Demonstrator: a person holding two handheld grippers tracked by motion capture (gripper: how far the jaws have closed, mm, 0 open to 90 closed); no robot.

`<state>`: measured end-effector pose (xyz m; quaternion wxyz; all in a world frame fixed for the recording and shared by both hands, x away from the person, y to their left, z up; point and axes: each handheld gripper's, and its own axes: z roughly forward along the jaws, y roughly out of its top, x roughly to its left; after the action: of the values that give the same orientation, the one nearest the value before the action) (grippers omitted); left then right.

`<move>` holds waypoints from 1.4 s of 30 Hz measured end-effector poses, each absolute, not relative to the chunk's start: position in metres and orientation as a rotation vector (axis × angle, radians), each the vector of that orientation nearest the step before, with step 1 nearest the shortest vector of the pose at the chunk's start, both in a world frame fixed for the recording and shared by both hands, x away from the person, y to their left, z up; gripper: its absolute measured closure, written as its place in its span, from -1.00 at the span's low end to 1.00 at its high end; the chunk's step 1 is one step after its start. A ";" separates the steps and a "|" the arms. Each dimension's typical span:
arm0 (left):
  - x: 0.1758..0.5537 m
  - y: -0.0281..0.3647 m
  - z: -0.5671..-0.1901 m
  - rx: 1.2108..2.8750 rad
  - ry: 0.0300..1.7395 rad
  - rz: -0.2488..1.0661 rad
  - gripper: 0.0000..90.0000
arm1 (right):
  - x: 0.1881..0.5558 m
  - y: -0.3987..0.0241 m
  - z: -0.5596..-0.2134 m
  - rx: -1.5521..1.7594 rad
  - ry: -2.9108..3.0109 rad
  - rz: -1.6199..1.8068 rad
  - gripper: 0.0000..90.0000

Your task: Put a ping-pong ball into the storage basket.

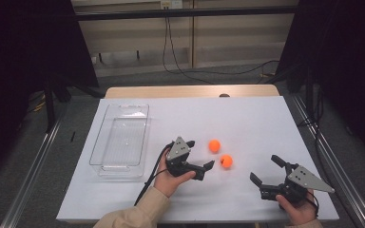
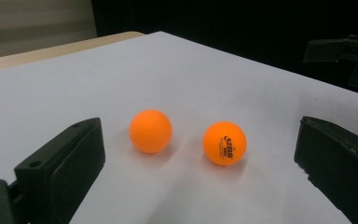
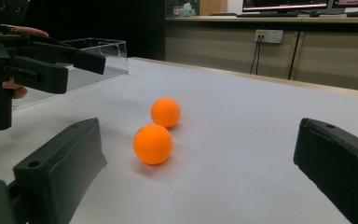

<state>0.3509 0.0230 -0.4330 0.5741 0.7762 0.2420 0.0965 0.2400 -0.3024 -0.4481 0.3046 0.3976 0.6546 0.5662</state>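
Two orange balls lie close together on the white table. The farther ball [image 1: 214,146] [image 2: 150,131] [image 3: 165,112] is plain. The nearer ball [image 1: 226,161] [image 2: 224,143] [image 3: 153,143] carries dark print. My left gripper [image 1: 200,154] [image 2: 199,135] stands open just left of them, jaws pointing right, and both balls sit a little beyond its jaws. My right gripper [image 1: 264,168] [image 3: 200,128] is open at the front right, jaws aimed left toward the balls and well apart from them. Each gripper also appears in the other's view, the left gripper [image 3: 37,65] and the right gripper [image 2: 345,51].
A clear plastic tray [image 1: 123,106] [image 3: 98,49] lies lengthwise on the table's left side, with nothing in it. Bare white table [image 1: 228,118] stretches behind the balls. Cables run over the floor past the far edge, and dark curtains flank both sides.
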 end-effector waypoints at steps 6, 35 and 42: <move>0.352 0.019 -0.434 1.810 0.572 0.204 -0.96 | 0.240 -0.303 -0.448 1.060 1.730 1.499 -0.98; 0.358 0.012 -0.436 1.839 0.589 0.216 -0.96 | 0.243 -0.303 -0.449 1.056 1.737 1.487 -0.98; 0.358 0.010 -0.436 1.847 0.582 0.211 -0.96 | 0.242 -0.302 -0.448 1.052 1.739 1.486 -0.97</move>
<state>0.3581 0.0098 -0.4359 0.5619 0.7843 0.2471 0.0896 0.2419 -0.3021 -0.4482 0.3071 0.3976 0.6573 0.5618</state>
